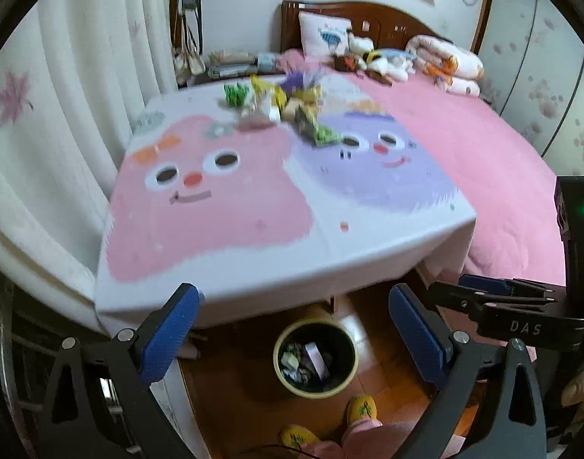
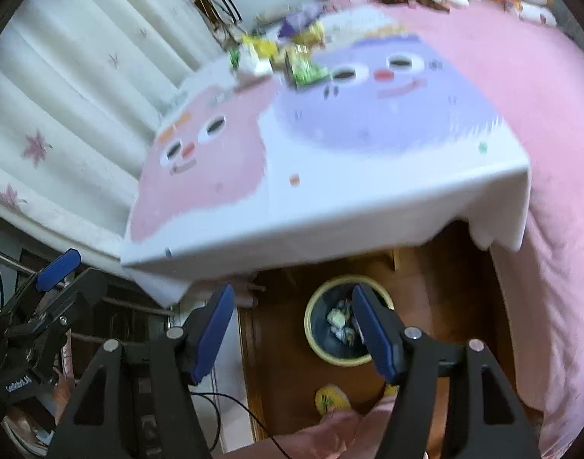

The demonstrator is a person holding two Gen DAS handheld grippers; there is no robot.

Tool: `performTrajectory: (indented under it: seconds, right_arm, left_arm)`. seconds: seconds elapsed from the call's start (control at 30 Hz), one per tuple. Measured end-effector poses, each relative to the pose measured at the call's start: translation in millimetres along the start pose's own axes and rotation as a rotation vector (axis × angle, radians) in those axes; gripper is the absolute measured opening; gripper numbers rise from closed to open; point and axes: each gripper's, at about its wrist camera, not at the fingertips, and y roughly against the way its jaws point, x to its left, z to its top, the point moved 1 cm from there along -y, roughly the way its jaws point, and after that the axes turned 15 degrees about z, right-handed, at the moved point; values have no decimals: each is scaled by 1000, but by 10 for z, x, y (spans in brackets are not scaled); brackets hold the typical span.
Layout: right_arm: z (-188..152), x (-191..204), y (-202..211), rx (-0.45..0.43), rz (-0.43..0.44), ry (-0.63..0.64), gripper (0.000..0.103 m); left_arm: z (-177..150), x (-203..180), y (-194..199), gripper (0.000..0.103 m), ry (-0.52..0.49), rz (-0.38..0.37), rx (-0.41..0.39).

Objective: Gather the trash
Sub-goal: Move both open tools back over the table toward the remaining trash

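Note:
A pile of snack wrappers lies at the far side of a table with a cartoon-face cloth; the pile also shows in the right wrist view. A round yellow-rimmed bin with trash inside stands on the floor under the table's near edge, also in the right wrist view. My left gripper is open and empty above the bin. My right gripper is open and empty, also over the bin, and shows in the left wrist view.
A bed with a pink cover lies to the right of the table. White curtains hang at the left. The person's yellow slippers stand on the wooden floor beside the bin. A cable runs along the floor.

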Motion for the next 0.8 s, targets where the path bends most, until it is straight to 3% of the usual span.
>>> performTrajectory:
  seconds: [0.2,0.43,0.67,0.8]
  right_arm:
    - [343,160,107,-62,-10,54,65]
    - [853,138,-98,-61,-4,107,65]
    - [1704,-167,-590,-1,39,157,65]
    - [2202,-342,-917,58,56,185,65]
  left_arm:
    - [347,145,124,99,8,9,-70]
    - [793,182,-83,99,33,62,-100]
    - [1343,139,-709,99,111,121,-23]
    - [1714,19,-1220,99,158,142,63]
